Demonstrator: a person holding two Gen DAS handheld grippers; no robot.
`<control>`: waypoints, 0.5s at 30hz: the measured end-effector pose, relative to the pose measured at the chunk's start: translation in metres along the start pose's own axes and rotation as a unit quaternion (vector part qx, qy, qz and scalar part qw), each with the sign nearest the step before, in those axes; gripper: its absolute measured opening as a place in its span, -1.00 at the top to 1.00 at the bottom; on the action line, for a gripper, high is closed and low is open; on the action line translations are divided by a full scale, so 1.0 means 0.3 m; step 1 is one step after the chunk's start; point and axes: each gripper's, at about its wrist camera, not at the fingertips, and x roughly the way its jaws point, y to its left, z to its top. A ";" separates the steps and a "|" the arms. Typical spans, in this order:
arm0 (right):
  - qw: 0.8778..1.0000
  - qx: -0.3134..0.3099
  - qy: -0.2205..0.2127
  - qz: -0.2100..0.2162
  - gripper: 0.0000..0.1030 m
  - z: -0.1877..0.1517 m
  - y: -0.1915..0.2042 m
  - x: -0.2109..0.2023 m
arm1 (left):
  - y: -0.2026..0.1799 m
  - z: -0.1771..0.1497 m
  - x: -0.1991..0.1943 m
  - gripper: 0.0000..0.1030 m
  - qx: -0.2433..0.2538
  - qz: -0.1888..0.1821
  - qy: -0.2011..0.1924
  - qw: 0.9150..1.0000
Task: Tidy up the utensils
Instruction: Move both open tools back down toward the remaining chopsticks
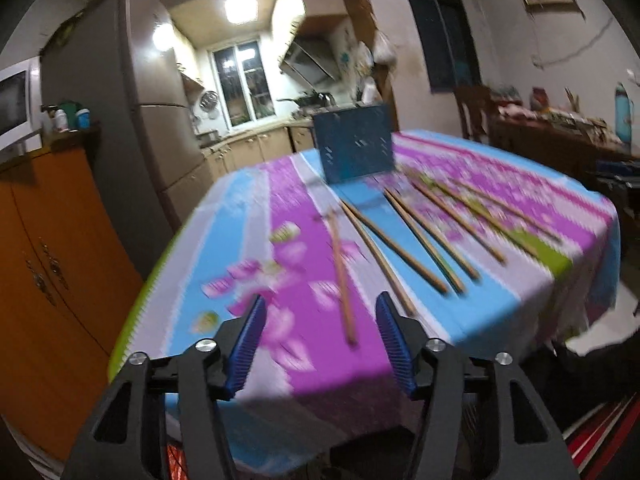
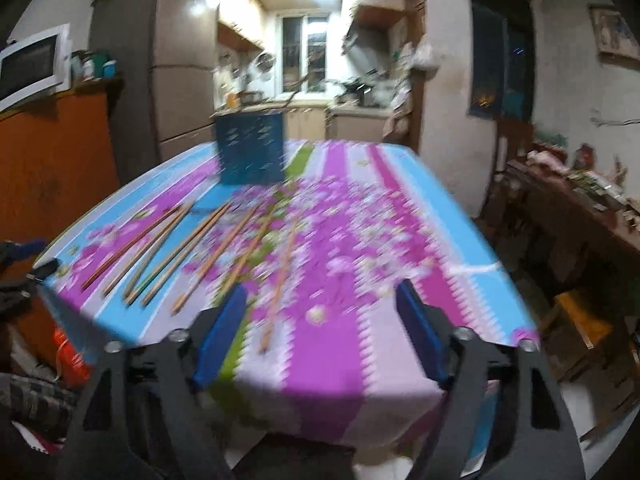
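Observation:
Several wooden chopsticks (image 1: 412,236) lie side by side on a table with a purple, blue and white flowered cloth (image 1: 256,264). A blue perforated holder (image 1: 354,144) stands upright at the table's far edge, behind them. My left gripper (image 1: 320,312) is open and empty, above the near edge, with the nearest chopstick (image 1: 342,276) between its fingers' lines. In the right wrist view the chopsticks (image 2: 188,244) lie left of centre and the holder (image 2: 250,148) stands behind. My right gripper (image 2: 320,304) is open and empty, with one chopstick (image 2: 280,276) just ahead. Both views are blurred.
An orange cabinet (image 1: 44,264) stands left of the table, with a microwave (image 2: 30,66) and a fridge (image 1: 116,92) beyond. A dark side table (image 2: 576,208) with clutter runs along the right wall. The kitchen (image 1: 256,92) opens behind.

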 end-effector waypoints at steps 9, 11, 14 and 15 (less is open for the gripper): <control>0.995 -0.073 0.030 0.060 0.65 -0.076 0.226 0.104 | -0.092 -0.067 0.055 0.34 0.014 0.010 0.020 1.000; 0.995 -0.079 0.033 0.058 0.68 -0.073 0.251 0.127 | -0.089 -0.064 0.070 0.36 0.012 0.021 0.026 0.999; 0.995 -0.073 0.035 0.055 0.68 -0.073 0.267 0.147 | -0.089 -0.058 0.061 0.39 0.013 0.033 0.013 0.999; 0.995 -0.070 0.037 0.053 0.68 -0.074 0.262 0.150 | -0.093 -0.053 0.051 0.39 0.015 0.029 0.005 0.999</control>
